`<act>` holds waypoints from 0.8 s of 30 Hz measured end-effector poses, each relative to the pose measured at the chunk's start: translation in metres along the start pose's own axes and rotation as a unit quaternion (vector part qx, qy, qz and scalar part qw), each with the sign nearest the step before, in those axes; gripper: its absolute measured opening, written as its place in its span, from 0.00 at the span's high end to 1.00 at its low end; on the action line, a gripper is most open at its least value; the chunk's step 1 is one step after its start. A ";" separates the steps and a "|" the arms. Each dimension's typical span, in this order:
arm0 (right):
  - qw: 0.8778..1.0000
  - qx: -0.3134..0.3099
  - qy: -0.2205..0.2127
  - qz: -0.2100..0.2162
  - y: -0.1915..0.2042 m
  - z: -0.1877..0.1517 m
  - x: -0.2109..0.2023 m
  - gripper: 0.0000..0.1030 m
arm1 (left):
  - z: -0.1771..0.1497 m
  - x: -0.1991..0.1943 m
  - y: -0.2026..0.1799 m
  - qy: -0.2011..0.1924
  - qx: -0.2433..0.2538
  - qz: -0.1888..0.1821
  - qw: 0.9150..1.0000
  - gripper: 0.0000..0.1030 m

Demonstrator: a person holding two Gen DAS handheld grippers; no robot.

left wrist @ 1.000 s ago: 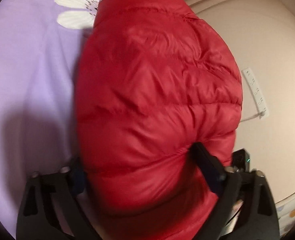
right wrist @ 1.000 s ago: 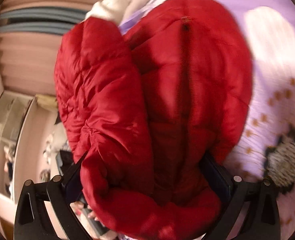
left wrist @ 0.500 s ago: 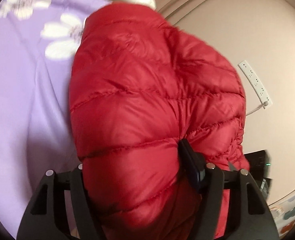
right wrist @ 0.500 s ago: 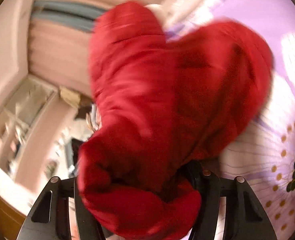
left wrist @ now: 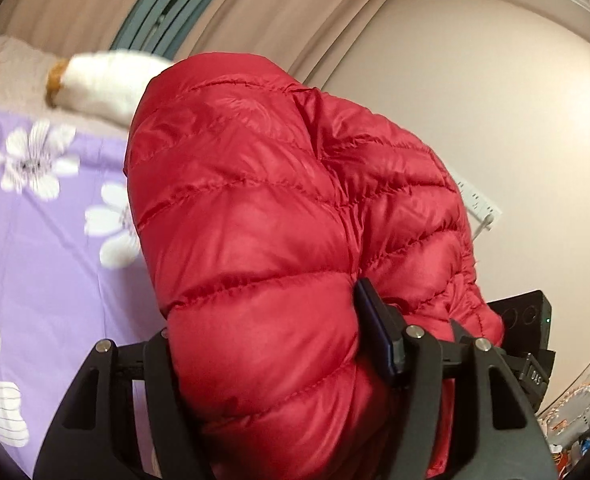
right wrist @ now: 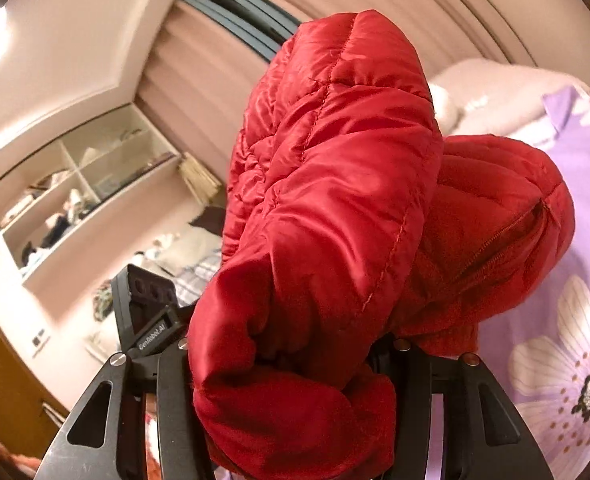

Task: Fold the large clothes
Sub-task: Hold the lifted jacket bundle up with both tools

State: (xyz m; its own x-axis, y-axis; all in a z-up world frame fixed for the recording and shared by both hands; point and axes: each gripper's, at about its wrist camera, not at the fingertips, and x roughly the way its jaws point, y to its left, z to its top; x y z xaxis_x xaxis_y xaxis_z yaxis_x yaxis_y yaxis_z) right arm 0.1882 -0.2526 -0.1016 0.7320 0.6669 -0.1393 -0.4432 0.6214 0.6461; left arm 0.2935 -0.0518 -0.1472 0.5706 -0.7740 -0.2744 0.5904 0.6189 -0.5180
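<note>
A red quilted puffer jacket fills the left wrist view, bunched and held up above the bed. My left gripper is shut on a thick fold of it; the right finger presses into the fabric and the left one is hidden behind it. In the right wrist view the jacket hangs forward, with its zipper showing at right. My right gripper is shut on another bunched part of the jacket.
A purple bedsheet with white flowers lies below, also in the right wrist view. A white pillow lies at the bed's head. Curtains, a wall, a power strip and open shelves surround.
Both grippers have lifted and tilted up with the jacket. The curtains, wall and shelves have come into view and less of the bed shows.
</note>
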 end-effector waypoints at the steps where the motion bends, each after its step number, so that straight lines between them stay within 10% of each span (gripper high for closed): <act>1: 1.000 -0.005 -0.003 0.003 0.008 -0.001 -0.001 0.48 | 0.002 -0.005 -0.004 -0.005 0.003 0.000 1.000 0.39; 24: 0.993 -0.090 0.001 0.071 0.036 -0.003 0.014 0.48 | 0.010 -0.139 -0.033 -0.107 0.030 0.043 0.993 0.39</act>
State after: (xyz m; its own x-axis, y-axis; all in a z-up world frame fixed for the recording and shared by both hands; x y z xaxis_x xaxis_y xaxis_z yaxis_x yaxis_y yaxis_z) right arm 0.1815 -0.2197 -0.0825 0.6539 0.7543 -0.0582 -0.6278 0.5839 0.5147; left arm 0.2002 0.0362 -0.0842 0.7243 -0.6762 -0.1345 0.5637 0.6932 -0.4492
